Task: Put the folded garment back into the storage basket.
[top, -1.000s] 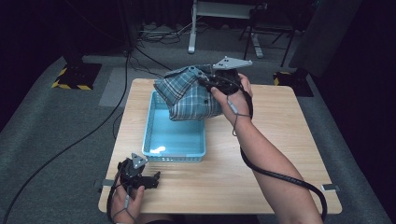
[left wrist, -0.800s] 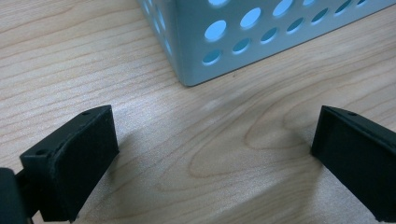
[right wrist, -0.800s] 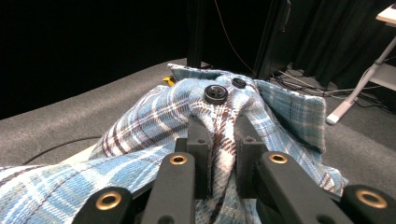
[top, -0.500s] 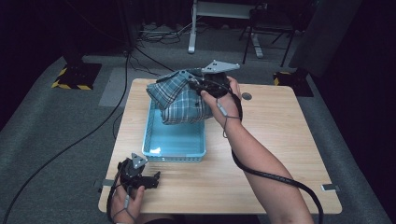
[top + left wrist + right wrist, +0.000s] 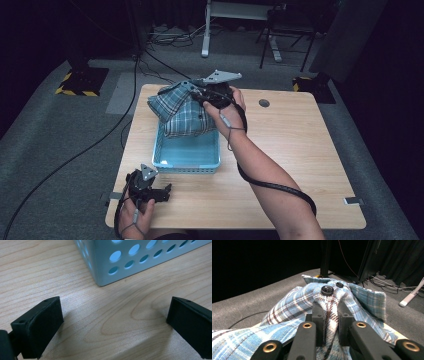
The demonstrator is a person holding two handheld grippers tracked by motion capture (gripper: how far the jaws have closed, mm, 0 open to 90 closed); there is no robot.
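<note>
Jaws of the right gripper [image 5: 200,95] pinch a plaid shirt [image 5: 185,112] over the blue basket [image 5: 165,162]; lower it centred; left gripper [image 5: 162,192] rests released on the bench [image 5: 300,150]

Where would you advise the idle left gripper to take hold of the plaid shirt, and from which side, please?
Probably the drooping lower fold of the plaid shirt, approached from the person's side over the blue basket. The right gripper already pinches the bunched fabric by the buttons, so the cloth hangs free below. The left gripper rests open on the table.
</note>
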